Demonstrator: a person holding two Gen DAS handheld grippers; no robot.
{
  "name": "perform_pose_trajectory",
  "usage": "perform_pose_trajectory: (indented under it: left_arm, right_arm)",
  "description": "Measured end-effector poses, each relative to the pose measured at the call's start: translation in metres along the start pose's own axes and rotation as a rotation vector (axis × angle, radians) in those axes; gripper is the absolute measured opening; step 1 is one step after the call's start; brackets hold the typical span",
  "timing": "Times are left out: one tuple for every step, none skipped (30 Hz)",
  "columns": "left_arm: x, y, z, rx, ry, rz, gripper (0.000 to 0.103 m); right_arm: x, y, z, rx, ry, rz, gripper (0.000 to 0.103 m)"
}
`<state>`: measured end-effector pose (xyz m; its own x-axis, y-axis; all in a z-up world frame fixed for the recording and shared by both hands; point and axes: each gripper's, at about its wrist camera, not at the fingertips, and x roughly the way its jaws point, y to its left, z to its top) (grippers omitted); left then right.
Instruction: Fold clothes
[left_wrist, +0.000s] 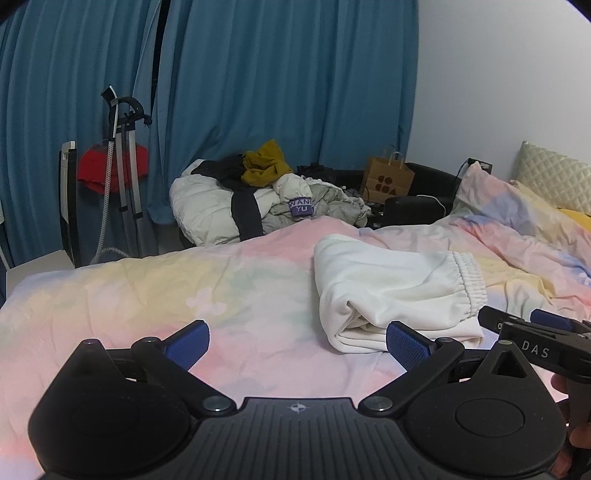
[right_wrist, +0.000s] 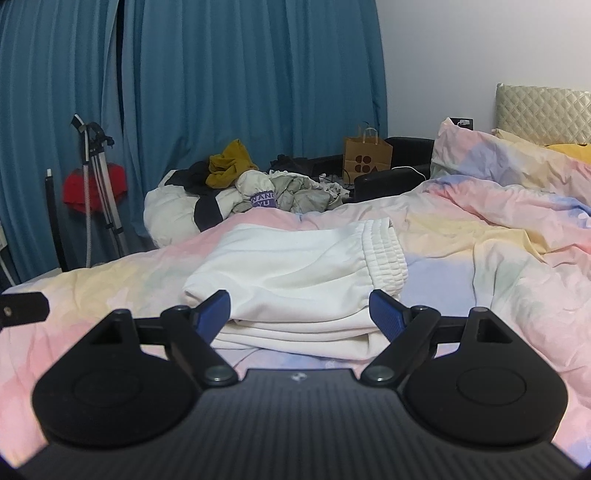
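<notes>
Right wrist: folded white trousers (right_wrist: 295, 288) between spread tongs (right_wrist: 300, 314).

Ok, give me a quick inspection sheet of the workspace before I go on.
Surface: pastel duvet, rumpled.
Job's things: white sweatpants folded, waistband to the right.
Clutter: clothes pile beyond the bed; paper bag.
Grippers: left gripper open, empty; right gripper open, fingers either side of the sweatpants' near edge.
Cables: white cable by the black case.
Surroundings: blue curtains, garment steamer, quilted headboard.
</notes>
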<state>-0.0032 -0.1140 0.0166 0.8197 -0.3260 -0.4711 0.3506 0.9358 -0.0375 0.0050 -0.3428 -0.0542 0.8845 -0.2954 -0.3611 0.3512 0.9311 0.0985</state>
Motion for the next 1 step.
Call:
perform_pose_trajectory:
  left_arm:
    - [-0.0007, 0.0000, 0.0001, -0.001, -0.001, -0.002, 0.103]
  right_arm:
    - [-0.0006, 0.0007, -0.0002, -0.004, -0.002, -0.001, 0.083]
